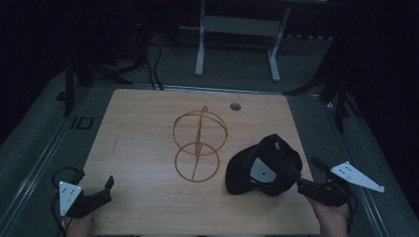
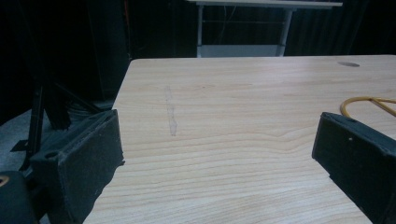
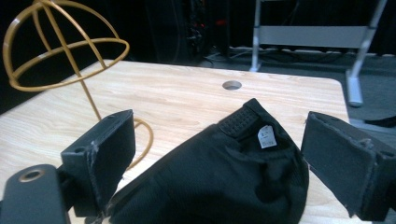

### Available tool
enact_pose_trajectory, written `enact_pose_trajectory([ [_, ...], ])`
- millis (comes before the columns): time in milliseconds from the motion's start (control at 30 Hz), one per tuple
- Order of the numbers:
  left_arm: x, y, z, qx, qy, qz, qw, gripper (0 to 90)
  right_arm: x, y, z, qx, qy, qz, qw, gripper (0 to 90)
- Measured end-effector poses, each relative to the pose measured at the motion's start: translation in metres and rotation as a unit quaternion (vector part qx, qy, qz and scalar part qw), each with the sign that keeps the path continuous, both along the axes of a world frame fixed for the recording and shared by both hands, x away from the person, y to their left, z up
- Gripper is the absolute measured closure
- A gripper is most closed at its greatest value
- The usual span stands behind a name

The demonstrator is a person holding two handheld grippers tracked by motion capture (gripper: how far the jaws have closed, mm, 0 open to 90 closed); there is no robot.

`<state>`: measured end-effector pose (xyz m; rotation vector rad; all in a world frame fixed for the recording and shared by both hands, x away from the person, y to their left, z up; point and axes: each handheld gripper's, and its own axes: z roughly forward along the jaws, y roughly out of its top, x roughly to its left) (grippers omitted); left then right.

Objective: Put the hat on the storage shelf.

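Note:
A black cap (image 1: 262, 165) lies upside down on the right of the wooden table (image 1: 148, 123), a white label showing inside it. A gold wire hat stand (image 1: 198, 143) is upright at the table's middle, left of the cap. My right gripper (image 1: 302, 169) sits at the cap's near right edge, open. In the right gripper view its jaws are wide apart on either side of the cap (image 3: 210, 182), with the stand (image 3: 60, 46) at upper left. My left gripper (image 1: 94, 181) rests open at the near left corner, nothing between its fingers (image 2: 88, 158).
A round grommet hole (image 1: 235, 106) marks the table's far side. Beyond the table stands a white desk frame (image 1: 237, 24), with dark tripod legs and cables (image 1: 148, 64) on the floor. The stand's base ring (image 2: 369, 102) lies right of the left gripper.

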<state>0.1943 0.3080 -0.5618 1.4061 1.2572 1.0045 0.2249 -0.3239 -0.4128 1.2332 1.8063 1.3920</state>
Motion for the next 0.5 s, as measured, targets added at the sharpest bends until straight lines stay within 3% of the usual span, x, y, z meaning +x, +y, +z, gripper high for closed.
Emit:
enact_pose_trajectory([
  [167,0.0,-0.002,0.0,0.001,0.0,-0.004,1.0,2.2,0.007,0.022,-0.002,-0.024,0.013,0.019,0.9994,10.0],
  [233,0.0,-0.002,0.001,0.003,0.001,-0.005,1.0,2.2,0.009,0.025,-0.004,-0.03,0.019,0.014,0.9993,10.0],
  [267,0.0,-0.003,0.001,0.003,0.001,-0.007,1.0,2.2,0.013,0.032,-0.009,-0.046,0.031,0.011,0.9984,10.0],
  [433,0.0,-0.005,0.002,-0.001,0.001,-0.012,0.9999,2.2,0.017,0.039,-0.017,-0.079,0.041,-0.017,0.9959,10.0],
  [500,0.0,-0.006,0.002,-0.003,0.001,-0.015,0.9999,2.2,0.021,0.042,-0.023,-0.096,0.055,-0.029,0.9934,10.0],
])
